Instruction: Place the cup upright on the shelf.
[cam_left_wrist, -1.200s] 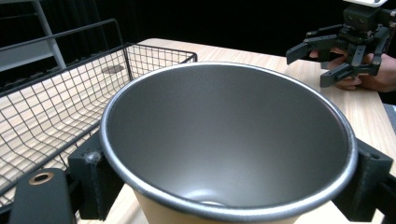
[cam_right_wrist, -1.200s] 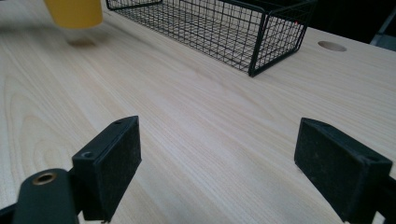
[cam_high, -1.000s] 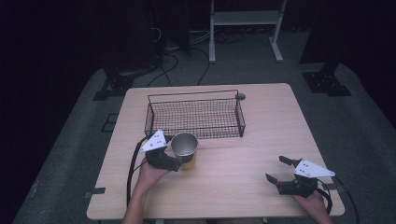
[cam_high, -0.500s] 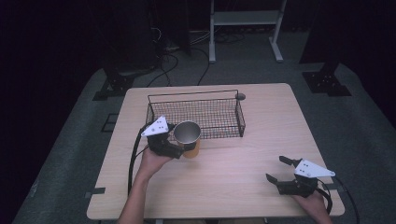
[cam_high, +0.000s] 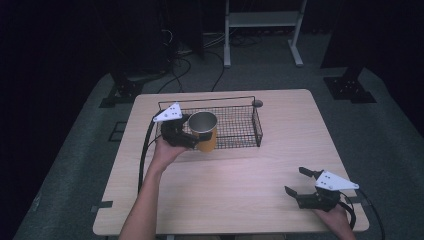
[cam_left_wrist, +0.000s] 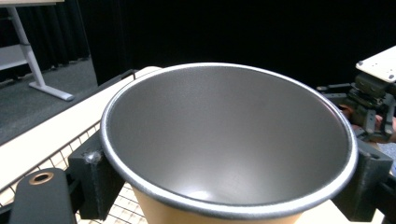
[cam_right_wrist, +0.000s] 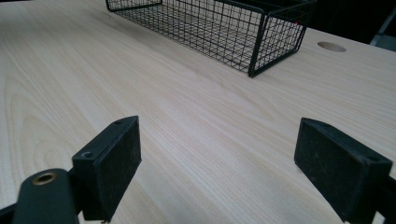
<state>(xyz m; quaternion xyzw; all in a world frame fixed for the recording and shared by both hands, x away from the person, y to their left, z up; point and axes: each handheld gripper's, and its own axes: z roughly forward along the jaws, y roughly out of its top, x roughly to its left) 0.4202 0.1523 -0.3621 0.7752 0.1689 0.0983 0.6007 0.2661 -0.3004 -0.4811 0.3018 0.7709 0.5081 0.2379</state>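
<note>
An orange cup (cam_high: 204, 133) with a grey metal inside hangs above the front left part of the black wire basket (cam_high: 240, 131), and my left gripper (cam_high: 187, 134) is shut on it. In the left gripper view the cup's grey bowl (cam_left_wrist: 229, 135) sits between the two black jaws, one on each side of its wall. My right gripper (cam_high: 301, 182) rests near the table's front right corner, open with nothing between its fingers (cam_right_wrist: 109, 163). Seen from the right gripper view, the basket (cam_right_wrist: 219, 25) stands farther off on the wood.
The light wooden table (cam_high: 240, 195) has a round cable hole (cam_high: 257, 103) behind the basket's right end. A white frame stand (cam_high: 260, 20) and cables lie on the dark floor beyond the table. My right gripper (cam_left_wrist: 373, 102) shows far off in the left gripper view.
My left gripper has lifted the cup from the table in front of the basket and carried it up and back, over the basket's front left part. The right gripper has stayed put.
</note>
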